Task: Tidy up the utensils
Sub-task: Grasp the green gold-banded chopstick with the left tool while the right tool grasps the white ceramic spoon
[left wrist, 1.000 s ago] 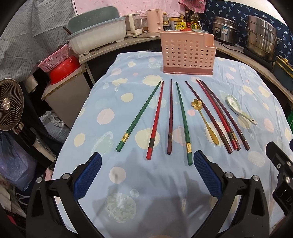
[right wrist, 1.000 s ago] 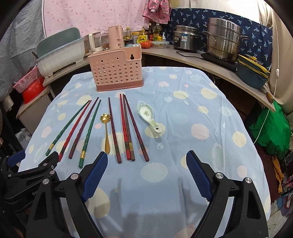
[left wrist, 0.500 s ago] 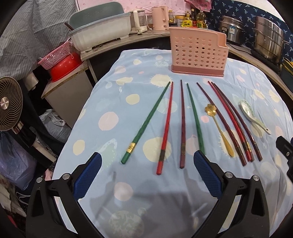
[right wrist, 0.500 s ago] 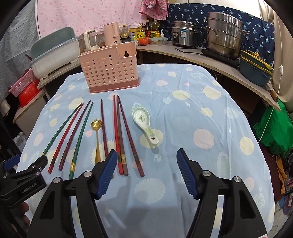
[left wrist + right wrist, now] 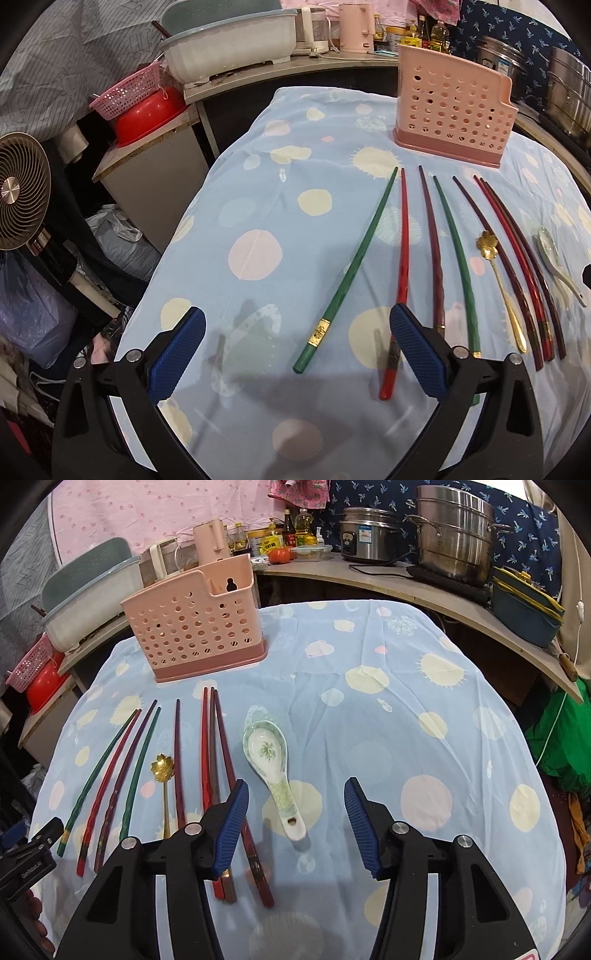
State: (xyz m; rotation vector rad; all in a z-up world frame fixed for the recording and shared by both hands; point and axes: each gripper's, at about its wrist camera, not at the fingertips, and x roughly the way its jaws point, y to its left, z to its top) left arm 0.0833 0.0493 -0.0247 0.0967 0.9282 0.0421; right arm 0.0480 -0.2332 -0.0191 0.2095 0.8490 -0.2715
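Over the last second both tools have come down and forward toward the row of utensils. The left tool [image 5: 297,345], jaws spread wide and empty, has shifted leftward along the row, so that the butt of the outermost long green chopstick with a gold band [image 5: 349,273] now lies between its blue pads, with the red chopstick [image 5: 400,266] next to it just inside the right pad. The right tool [image 5: 295,825] has narrowed its gap somewhat, though it is still open and holds nothing, and it now frames the handle of the white ceramic soup spoon with a green flower pattern [image 5: 271,762]. I judge that each tool is lining up a first pick, green chopstick on the left and ceramic spoon on the right; nothing has been lifted yet and the pink perforated plastic utensil holder [image 5: 195,627] at the far end of the bench looks empty, so the sorting is only beginning. Counted on the blue spotted cloth [image 5: 369,716] covering the bench: seven chopsticks in all, two green, and five in red to dark maroon shades whose exact split I cannot settle; one gold metal spoon with a flower-shaped bowl [image 5: 496,273] lying among them; one ceramic spoon; one holder, standing upright well apart from both tools.
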